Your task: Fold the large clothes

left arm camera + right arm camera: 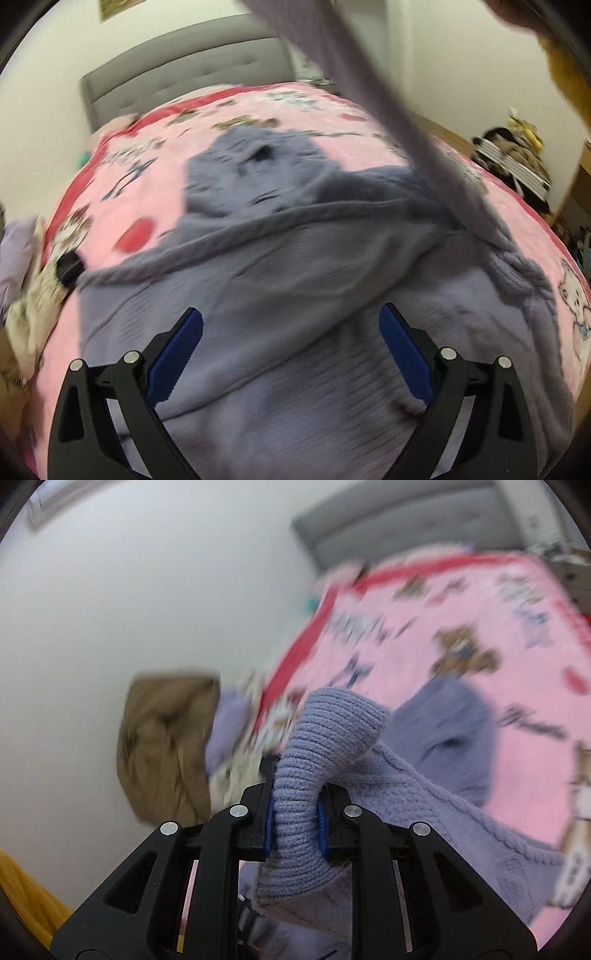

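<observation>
Right claw clamped on sweater cuff; left claw wide above sweater.

Ribbed knit sweater, plush fleece blanket, matt black plastic claw.

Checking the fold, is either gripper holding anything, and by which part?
The right gripper pinches the sweater by its ribbed sleeve cuff. The left gripper holds nothing.

Dark script lettering shows on the pink blanket, toward ten o'clock in the left wrist view, but blur perhaps hides every word; nothing legible.
</observation>
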Available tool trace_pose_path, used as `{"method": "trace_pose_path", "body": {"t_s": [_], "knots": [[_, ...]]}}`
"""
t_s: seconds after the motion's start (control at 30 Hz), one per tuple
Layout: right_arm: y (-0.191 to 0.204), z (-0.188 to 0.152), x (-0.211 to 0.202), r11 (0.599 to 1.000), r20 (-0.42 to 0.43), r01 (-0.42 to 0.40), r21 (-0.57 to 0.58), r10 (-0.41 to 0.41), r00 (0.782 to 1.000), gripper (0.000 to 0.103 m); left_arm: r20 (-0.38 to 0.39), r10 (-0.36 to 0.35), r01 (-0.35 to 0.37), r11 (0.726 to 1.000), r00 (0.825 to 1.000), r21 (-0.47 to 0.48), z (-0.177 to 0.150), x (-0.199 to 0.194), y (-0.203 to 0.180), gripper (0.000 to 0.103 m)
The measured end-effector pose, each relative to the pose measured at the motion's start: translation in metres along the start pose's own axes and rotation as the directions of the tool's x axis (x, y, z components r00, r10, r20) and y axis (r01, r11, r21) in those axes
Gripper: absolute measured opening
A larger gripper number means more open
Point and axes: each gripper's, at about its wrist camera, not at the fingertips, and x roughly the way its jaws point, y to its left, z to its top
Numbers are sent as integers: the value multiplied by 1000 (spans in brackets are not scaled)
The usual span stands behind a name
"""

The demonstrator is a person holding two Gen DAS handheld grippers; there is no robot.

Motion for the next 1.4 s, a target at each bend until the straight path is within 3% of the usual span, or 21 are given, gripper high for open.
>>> {"method": "trace_pose_path", "body": {"t_s": [0.1, 0.2, 0.37, 0.53, 0.73, 0.87, 0.97, 1.03, 1.1, 1.2, 1.27, 1.3, 1.4], "knots": [[3, -29, 83, 999, -190, -23, 25, 28, 981, 17, -63, -10, 6, 998, 998, -62, -15, 1, 32, 94], [-6, -70, 160, 995, -360, -24, 95, 57, 931, 17, -96, -11, 0, 994, 995, -108, -28, 0, 52, 94], [-7, -114, 212, 994, -466, -5, 110, 56, 883, 19, -114, 24, -32, 997, 993, -75, -41, -2, 62, 94], [-15, -130, 228, 993, -504, 17, 120, 46, 862, 22, -111, -4, -8, 995, 994, -104, -39, 5, 65, 94], [-11, -114, 209, 990, -468, -37, 137, 98, 878, 42, -93, -8, -3, 994, 996, -114, -31, 14, 62, 94], [0, -100, 177, 994, -414, -55, 95, 90, 906, 46, -109, -28, 14, 991, 994, -132, -26, 24, 65, 94], [-8, -97, 126, 997, -324, 16, 73, 8, 946, 62, -143, -41, 15, 984, 989, -178, -25, 38, 77, 94], [-23, -108, 85, 991, -282, 131, 36, -116, 952, 69, -139, -51, 16, 970, 989, -241, -25, 42, 89, 94], [-40, -125, 53, 966, -279, 259, -4, -250, 927, 70, -141, -58, 12, 952, 988, -305, -26, 44, 102, 94], [-70, -167, 4, 896, -278, 439, -73, -441, 853, 74, -147, -72, 12, 926, 986, -376, -34, 48, 115, 94], [-83, -199, -18, 813, -272, 555, -179, -583, 766, 74, -137, -91, 25, 906, 986, -423, -39, 49, 121, 94], [-87, -214, -25, 781, -269, 581, -227, -624, 734, 74, -121, -97, 33, 895, 988, -446, -39, 49, 123, 94], [-94, -243, -32, 737, -250, 602, -307, -673, 696, 73, -55, -116, 71, 851, 992, -520, -36, 46, 132, 92]]}}
